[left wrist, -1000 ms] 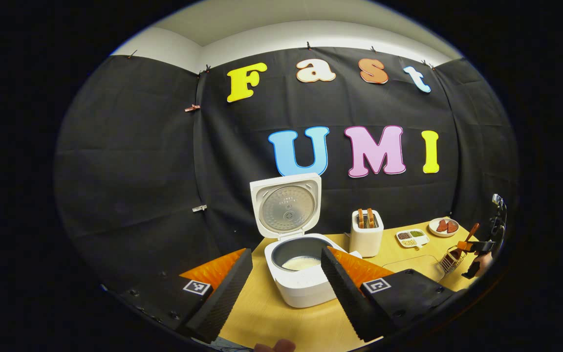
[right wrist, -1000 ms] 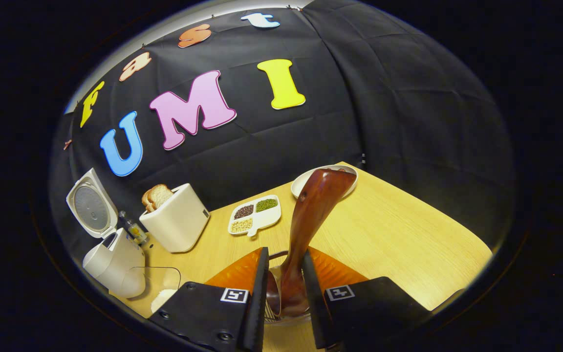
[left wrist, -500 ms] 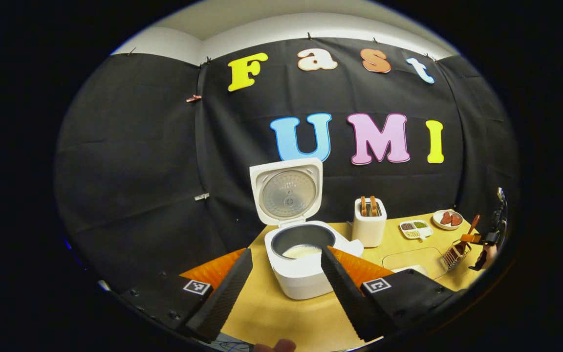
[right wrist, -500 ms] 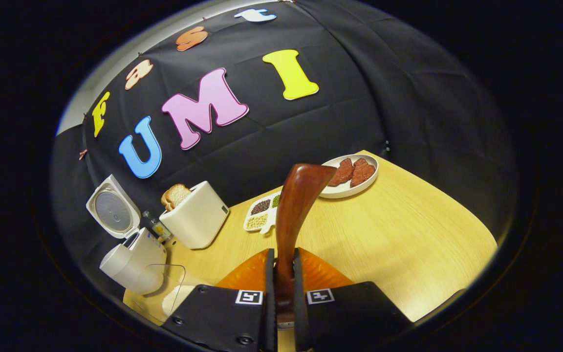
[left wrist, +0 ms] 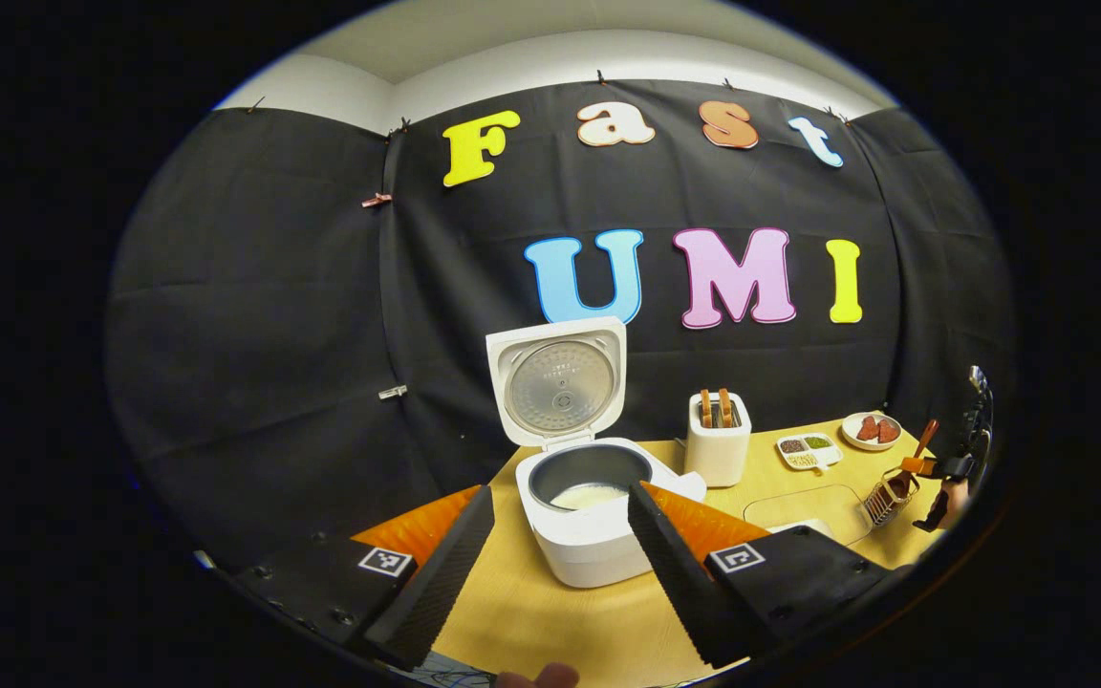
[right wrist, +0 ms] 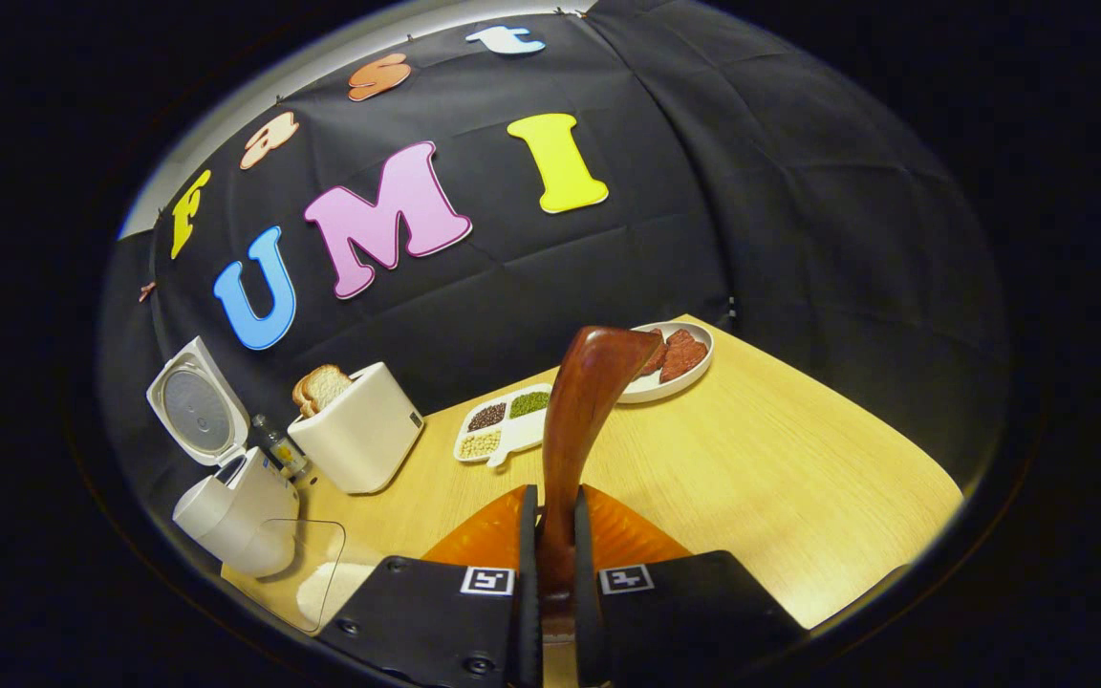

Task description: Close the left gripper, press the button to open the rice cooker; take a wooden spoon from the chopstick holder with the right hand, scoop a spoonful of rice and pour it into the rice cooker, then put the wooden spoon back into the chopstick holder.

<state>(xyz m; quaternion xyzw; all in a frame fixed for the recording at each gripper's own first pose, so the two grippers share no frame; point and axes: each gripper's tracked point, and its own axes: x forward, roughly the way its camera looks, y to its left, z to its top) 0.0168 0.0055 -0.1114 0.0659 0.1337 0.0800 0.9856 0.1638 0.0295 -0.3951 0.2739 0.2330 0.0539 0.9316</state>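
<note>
The right claw [right wrist: 550,535] is clamped tight on the wooden spoon [right wrist: 581,411], both fingers pressing its handle low down, while the broad dark end of the spoon rises upward and slightly to the right in the right gripper view. The spoon's upper end overlaps the near rim of the plate of red pieces [right wrist: 680,358] at the far side of the bench [right wrist: 780,468]. Just left of the spoon lies the divided dish of grains [right wrist: 503,425], and farther left stands the white toaster [right wrist: 355,440] with bread in its slot. A small bottle [right wrist: 275,446] stands between the toaster and the rice cooker [right wrist: 230,511], whose lid is raised. A clear container with white rice [right wrist: 316,578] sits at the near left edge of the bench.

In the left gripper view the left claw [left wrist: 555,545] is wide apart and holds nothing, its fingers framing the rice cooker [left wrist: 589,521], which stands open with its lid upright and a pale layer in the pot. To the right stand the toaster [left wrist: 718,444], the divided dish [left wrist: 804,449] and the plate [left wrist: 871,430]. At the far right the wire chopstick holder [left wrist: 885,497] sits on the bench, the right claw [left wrist: 938,470] just above it with the spoon [left wrist: 923,438] slanting up from it. The clear container [left wrist: 804,502] lies between the cooker and the holder.
</note>
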